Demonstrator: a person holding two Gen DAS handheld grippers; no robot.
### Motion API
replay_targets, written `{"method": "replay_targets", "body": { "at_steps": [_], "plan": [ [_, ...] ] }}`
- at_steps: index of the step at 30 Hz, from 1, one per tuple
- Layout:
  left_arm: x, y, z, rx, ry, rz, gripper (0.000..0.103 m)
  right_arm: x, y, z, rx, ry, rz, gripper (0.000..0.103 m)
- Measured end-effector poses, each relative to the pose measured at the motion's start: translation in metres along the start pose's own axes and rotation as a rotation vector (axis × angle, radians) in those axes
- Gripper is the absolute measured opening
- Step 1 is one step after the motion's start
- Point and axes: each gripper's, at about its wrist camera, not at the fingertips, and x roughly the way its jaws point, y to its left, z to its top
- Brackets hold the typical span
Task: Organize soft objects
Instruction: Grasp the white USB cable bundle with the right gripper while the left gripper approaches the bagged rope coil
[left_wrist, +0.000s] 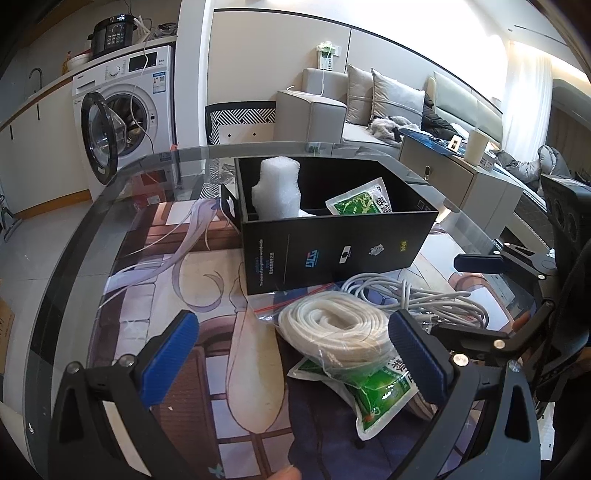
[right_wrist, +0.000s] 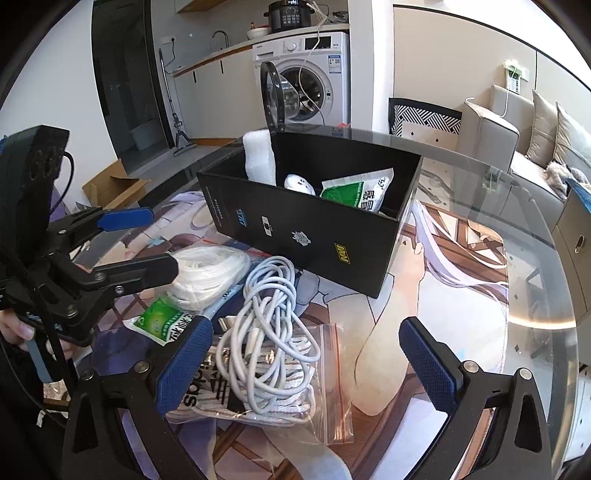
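Observation:
A black open box (left_wrist: 332, 243) (right_wrist: 306, 236) stands on the glass table and holds a white foam roll (left_wrist: 277, 188) (right_wrist: 260, 157), a green packet (left_wrist: 360, 199) (right_wrist: 356, 192) and a small white object (right_wrist: 299, 183). In front of it lie a bagged coil of white cord (left_wrist: 332, 332) (right_wrist: 208, 271), a second green packet (left_wrist: 376, 391) (right_wrist: 162, 319), a tangle of white cable (left_wrist: 417, 295) (right_wrist: 269, 332) and a zip bag with an Adidas item (right_wrist: 258, 398). My left gripper (left_wrist: 295, 354) is open around the cord coil. My right gripper (right_wrist: 306, 365) is open over the cable and zip bag.
The round glass table (left_wrist: 74, 258) (right_wrist: 535, 258) covers a printed anime mat. A washing machine (left_wrist: 125, 110) with its door open stands behind, a sofa (left_wrist: 369, 103) to the right, and a cardboard box (right_wrist: 110, 184) sits on the floor.

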Motion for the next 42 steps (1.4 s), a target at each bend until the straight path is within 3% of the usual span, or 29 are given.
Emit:
{"method": "replay_targets", "body": {
  "at_steps": [15, 19, 28, 35, 37, 42],
  "plan": [
    [0.003, 0.000, 0.002, 0.000, 0.005, -0.008, 0.103, 0.019, 0.004, 0.005, -0.031, 0.025, 0.009, 0.101],
    [0.005, -0.001, 0.002, 0.006, 0.009, -0.010, 0.103, 0.024, 0.005, 0.006, -0.037, 0.032, 0.039, 0.083],
    [0.005, 0.000, 0.001, 0.007, 0.012, -0.010, 0.103, 0.032, 0.012, 0.006, -0.049, 0.062, 0.121, 0.056],
    [0.005, 0.000, 0.001, 0.006, 0.013, -0.011, 0.103, 0.030, 0.018, 0.005, -0.069, 0.055, 0.141, 0.044],
    [0.004, 0.001, 0.000, 0.003, 0.006, -0.008, 0.103, 0.027, 0.017, 0.005, -0.066, 0.046, 0.134, 0.035],
    [0.004, 0.000, -0.002, 0.007, 0.009, -0.011, 0.103, 0.017, 0.012, 0.002, -0.058, 0.016, 0.114, 0.033]
  ]
}}
